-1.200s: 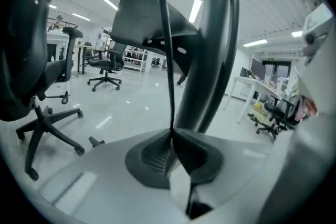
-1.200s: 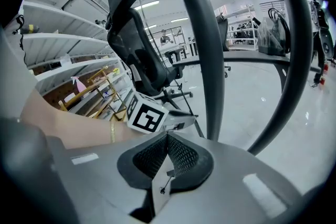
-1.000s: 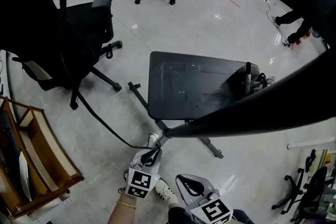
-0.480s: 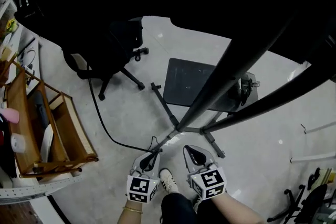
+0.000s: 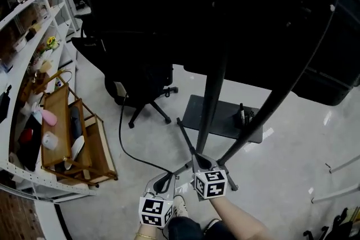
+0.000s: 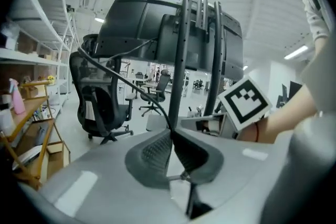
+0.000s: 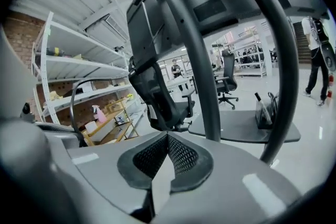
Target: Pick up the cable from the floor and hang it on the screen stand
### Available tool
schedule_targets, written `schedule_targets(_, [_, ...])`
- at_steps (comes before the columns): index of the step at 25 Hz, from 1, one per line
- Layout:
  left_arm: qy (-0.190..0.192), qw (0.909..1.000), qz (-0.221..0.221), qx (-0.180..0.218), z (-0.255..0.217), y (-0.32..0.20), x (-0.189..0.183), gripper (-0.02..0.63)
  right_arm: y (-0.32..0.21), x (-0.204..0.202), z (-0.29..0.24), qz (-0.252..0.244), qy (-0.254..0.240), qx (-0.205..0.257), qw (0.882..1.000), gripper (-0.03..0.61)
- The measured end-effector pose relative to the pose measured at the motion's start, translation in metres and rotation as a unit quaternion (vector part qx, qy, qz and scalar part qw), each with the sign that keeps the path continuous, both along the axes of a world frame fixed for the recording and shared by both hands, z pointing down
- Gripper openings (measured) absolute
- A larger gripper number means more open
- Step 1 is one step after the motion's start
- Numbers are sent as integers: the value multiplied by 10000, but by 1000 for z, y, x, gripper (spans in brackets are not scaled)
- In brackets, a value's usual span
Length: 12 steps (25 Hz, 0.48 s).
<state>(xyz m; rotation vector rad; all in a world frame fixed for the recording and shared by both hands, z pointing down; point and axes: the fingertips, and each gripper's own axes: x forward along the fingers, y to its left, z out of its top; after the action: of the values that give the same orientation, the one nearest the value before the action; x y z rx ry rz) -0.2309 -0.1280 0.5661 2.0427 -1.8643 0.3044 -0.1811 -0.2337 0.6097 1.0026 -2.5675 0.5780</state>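
While your left tongs (image 6: 170, 134) pinch the cable (image 5: 120, 132) and your right tongs (image 7: 167, 136) sit closed, empty, before the screen stand (image 5: 211, 98): grip firmly, carry slack above the stand's top.

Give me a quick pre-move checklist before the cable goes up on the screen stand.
1. Cable gripped: ok. The left tool is shut on the cable.
2. Right tool free: ok. The right tool is shut with nothing between its jaws.
3. Stand in front: ok. The stand rises directly ahead of both tools.
4. Cable run free: cannot tell. It trails toward the chair, and its far end is hidden.
5. Hanging spot: cannot tell. No hook or peg can be made out on the stand.
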Motion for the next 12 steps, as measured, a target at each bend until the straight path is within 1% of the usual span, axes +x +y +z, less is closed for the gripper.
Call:
schedule_targets(2, [7,9998,-20,177,-36,4,15,23,6,14,-35,3,-2,185,9998,-2])
schedule_targets(5, [107,9980,18,624,-98,-6,42,23,2,39,-95,57,-130,503,9986,-2])
schedule_targets(8, [170,9943,167,1037,-155,-25,75,23,-8,71,-160,119,-235,813,9963,-2])
schedule_targets(12, [139,9871,324,1563,-222,-59,120,26,-24,124,-249,301,-154,1425,9892,-2])
